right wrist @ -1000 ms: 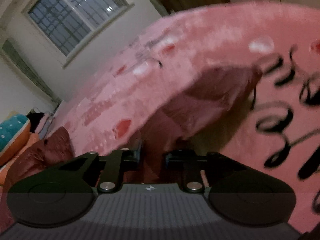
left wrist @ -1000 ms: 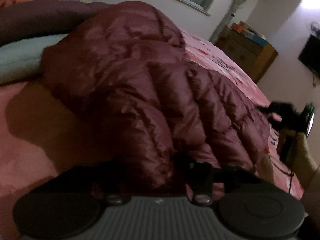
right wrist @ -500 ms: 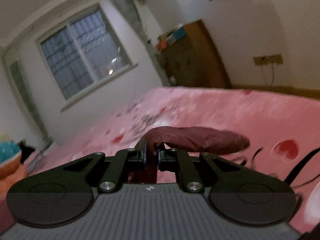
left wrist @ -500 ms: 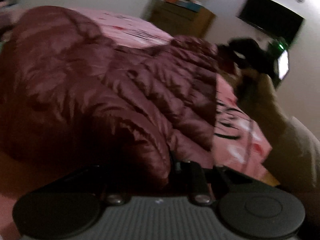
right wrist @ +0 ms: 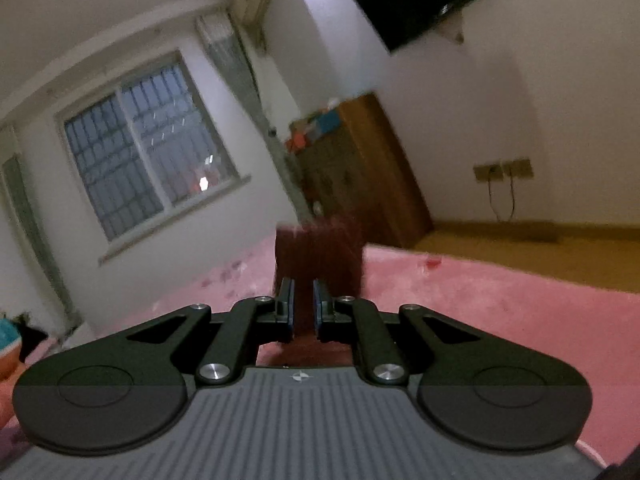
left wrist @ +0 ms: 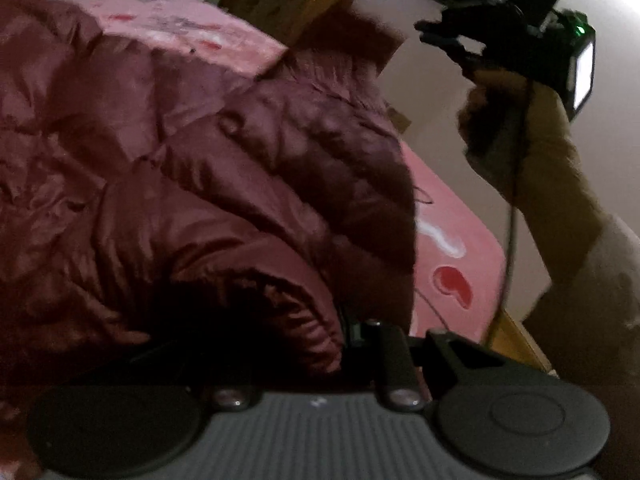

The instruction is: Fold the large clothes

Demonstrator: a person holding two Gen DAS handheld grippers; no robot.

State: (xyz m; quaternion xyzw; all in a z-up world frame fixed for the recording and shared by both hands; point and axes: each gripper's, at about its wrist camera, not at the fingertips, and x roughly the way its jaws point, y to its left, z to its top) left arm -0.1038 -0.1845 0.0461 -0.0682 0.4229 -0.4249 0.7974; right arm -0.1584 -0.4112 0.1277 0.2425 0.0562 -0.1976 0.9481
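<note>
Maroon: one puffer jacket (left wrist: 192,168), pinched by two hand-held grippers, left (left wrist: 340,332) and right (right wrist: 303,308).

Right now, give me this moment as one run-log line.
step: lifting jacket | left gripper: shut on jacket | right gripper: shut on jacket edge, raised above bed | fold: not yet made

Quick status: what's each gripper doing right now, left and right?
Left gripper: closed on the maroon quilted puffer jacket, one finger buried in fabric.
Right gripper: closed on a fold of the same jacket.
</note>
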